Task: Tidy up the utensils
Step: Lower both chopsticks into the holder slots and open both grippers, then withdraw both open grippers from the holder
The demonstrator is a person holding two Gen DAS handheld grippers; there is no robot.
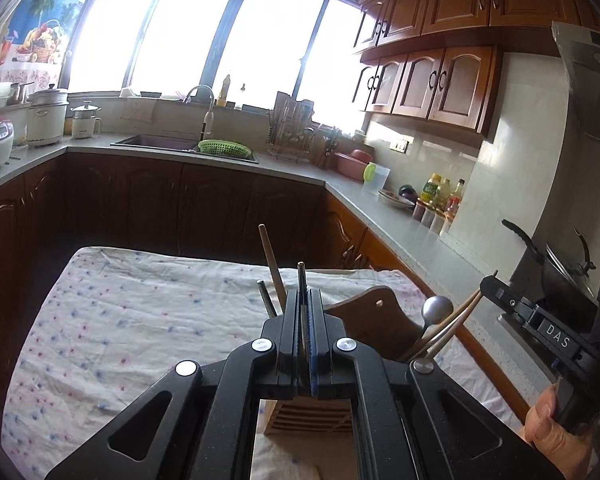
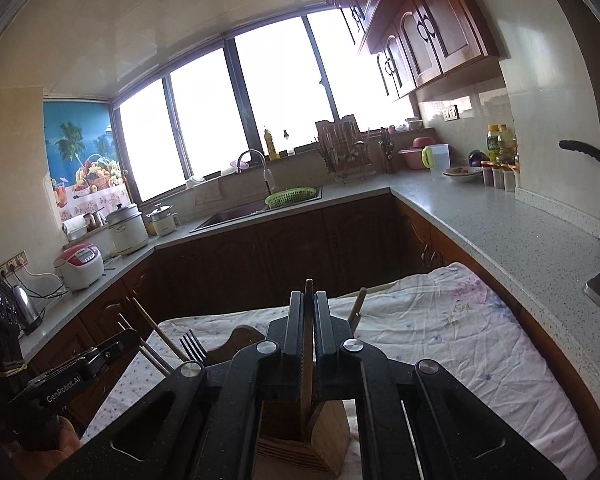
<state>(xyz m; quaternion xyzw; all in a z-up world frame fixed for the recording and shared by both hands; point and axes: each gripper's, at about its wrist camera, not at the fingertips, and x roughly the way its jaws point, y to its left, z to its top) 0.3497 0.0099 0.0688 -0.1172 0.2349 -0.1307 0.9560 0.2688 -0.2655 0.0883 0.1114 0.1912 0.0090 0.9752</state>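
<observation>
A wooden utensil holder (image 1: 308,416) stands on the cloth-covered table (image 1: 120,320), right under both grippers. My left gripper (image 1: 302,294) is shut on a thin metal utensil (image 1: 301,276) that points up between its fingers. A wooden stick (image 1: 270,256), a metal handle (image 1: 266,298) and a spoon (image 1: 436,308) rise from the holder around it. In the right wrist view my right gripper (image 2: 309,296) is shut on a wooden chopstick (image 2: 309,360) that runs down into the holder (image 2: 332,428). A fork (image 2: 192,346) stands tines up at its left.
The table's floral cloth (image 2: 460,340) lies bare to the right and far side. A grey counter (image 1: 400,224) with bottles, a sink and a dish rack wraps around behind. A wok (image 1: 560,276) sits on the stove at right. A person's hand (image 1: 540,412) holds the right gripper.
</observation>
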